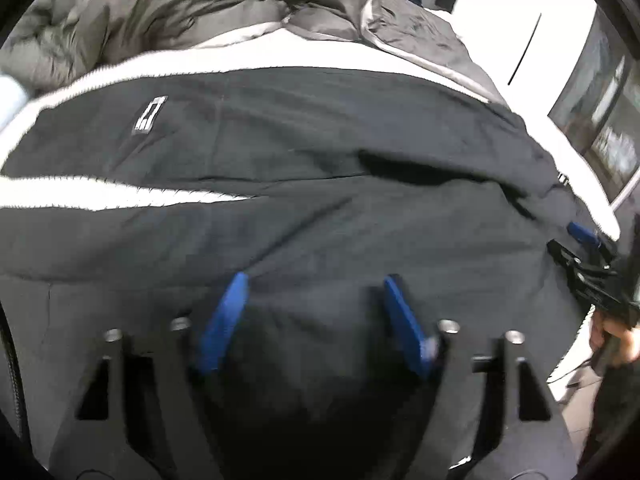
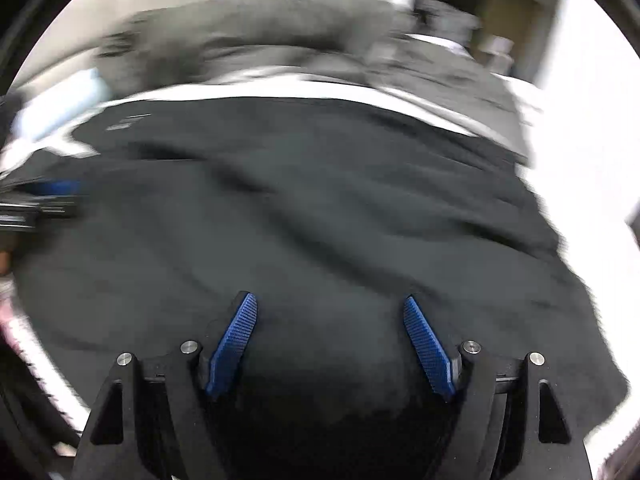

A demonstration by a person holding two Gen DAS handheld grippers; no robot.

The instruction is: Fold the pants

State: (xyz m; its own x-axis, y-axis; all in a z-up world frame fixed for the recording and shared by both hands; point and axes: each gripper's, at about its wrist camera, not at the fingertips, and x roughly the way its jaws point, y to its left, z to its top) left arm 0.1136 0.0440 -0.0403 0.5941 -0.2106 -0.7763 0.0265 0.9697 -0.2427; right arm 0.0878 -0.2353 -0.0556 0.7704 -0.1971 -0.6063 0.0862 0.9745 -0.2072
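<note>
Both my left tool [image 1: 314, 280] and right tool [image 2: 330, 300] hung open over the black pants [image 1: 320, 152], seemingly gripping nothing.

I see the pants [image 1: 320, 152] spread flat across the white bed, black with a white side stripe running along the far edge and another stripe at the left. A small white logo patch sits far left. The fabric lies rumpled, with shallow creases across the middle.

Bedroom (rumpled grey duvet [image 1: 160, 4])
</note>
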